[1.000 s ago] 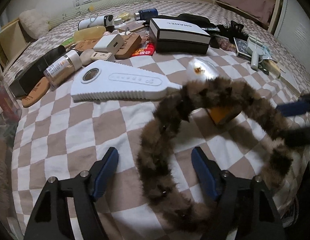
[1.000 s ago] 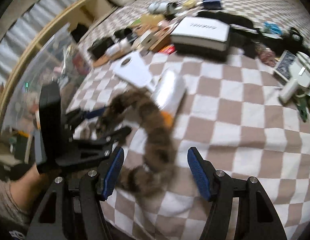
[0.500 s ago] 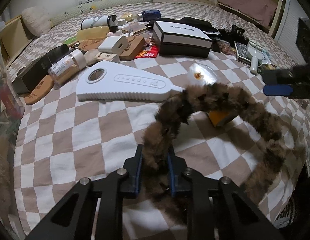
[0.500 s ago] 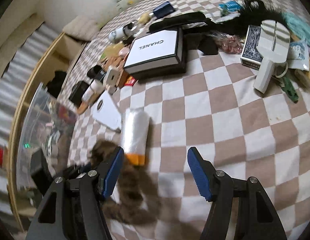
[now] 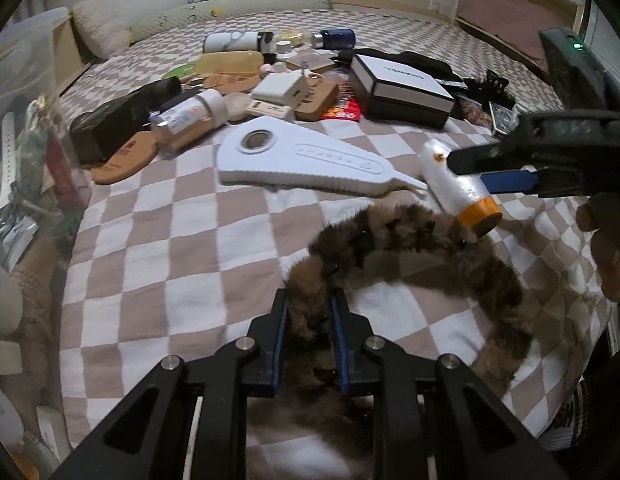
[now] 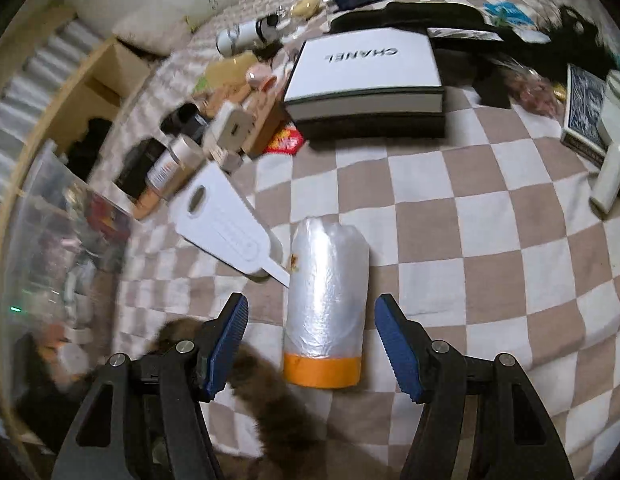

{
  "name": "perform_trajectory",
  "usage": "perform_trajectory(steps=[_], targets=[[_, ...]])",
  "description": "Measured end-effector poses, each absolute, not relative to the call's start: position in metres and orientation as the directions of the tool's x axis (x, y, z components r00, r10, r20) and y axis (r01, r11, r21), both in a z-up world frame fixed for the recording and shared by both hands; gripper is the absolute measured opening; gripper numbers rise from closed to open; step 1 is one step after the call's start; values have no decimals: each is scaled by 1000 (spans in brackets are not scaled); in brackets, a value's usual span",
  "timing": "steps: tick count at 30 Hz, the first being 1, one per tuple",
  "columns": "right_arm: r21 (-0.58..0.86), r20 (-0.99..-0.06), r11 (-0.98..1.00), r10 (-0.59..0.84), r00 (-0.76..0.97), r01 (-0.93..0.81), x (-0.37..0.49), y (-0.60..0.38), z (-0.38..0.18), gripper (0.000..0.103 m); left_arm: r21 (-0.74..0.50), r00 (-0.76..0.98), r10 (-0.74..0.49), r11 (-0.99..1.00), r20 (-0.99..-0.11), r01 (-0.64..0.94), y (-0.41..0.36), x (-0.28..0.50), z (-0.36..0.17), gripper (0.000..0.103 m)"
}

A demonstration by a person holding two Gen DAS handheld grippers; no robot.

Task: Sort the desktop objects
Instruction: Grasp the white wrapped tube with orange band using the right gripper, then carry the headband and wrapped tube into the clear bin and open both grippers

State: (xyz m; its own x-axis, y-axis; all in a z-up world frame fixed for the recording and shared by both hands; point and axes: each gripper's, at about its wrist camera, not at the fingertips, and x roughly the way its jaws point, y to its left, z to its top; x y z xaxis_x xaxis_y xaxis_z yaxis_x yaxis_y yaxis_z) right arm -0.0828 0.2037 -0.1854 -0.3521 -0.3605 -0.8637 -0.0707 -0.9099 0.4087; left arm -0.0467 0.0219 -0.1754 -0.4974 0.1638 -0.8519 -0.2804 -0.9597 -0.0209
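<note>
Your left gripper (image 5: 308,316) is clenched on one end of the furry brown headband (image 5: 422,236), which curves over the checkered bedspread (image 5: 169,240) just this side of the plastic roll with the orange end (image 6: 326,300). Your right gripper (image 6: 312,344) hangs above that roll, jaws spread wide and gripping nothing, with the white flat tool (image 6: 225,220) touching the roll's far left corner.

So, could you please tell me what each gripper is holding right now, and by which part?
The left gripper grips the furry headband near one end. The right gripper is open, holding nothing.
</note>
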Motion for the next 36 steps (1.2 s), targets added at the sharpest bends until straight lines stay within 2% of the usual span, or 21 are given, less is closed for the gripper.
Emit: perform_trajectory(steps=[1,2,8,13,14,17,24,35,36], targets=[[386,-873,-920,-340,-350,-67,-82,201,-187,63,-19,-500,161,-961,-851,-277,19,-46,-175,20],[374,-878,-925,-330,-346,-67,-82,200,-189,55,-17,-503,157,-962,-850,-272,16,-46,-175,20],[353,-889,-933,-311,-337,-69,-77,199,-196,44,-2,-511,117,-976,-851,-219,-6,-51,-176,20],[314,-891,-949,-280,-358,-39,-69,194,-192,43,-1,-490,95,-982,-867,-190,-15,-54,-186,20],[301,-889,-953,-271,-368,-25,-68,191,-189,43,-3,-485,94,-983,-869,-186,-16,-54,-188,22],[286,-884,-957,-279,-375,37,-59,181,-180,43,11,-477,79,-983,-875,-181,-16,-52,-191,42],[248,-905,-961,-274,-325,121,-27,166,-176,43,5,-430,79,-982,-899,-190,-11,-43,-194,59],[200,-935,-972,-228,-272,126,-5,166,-189,43,47,-391,30,-982,-920,-185,-7,-28,-196,58],[199,-935,-972,-227,-272,127,-6,166,-190,43,42,-390,36,-981,-920,-188,-7,-29,-196,51]])
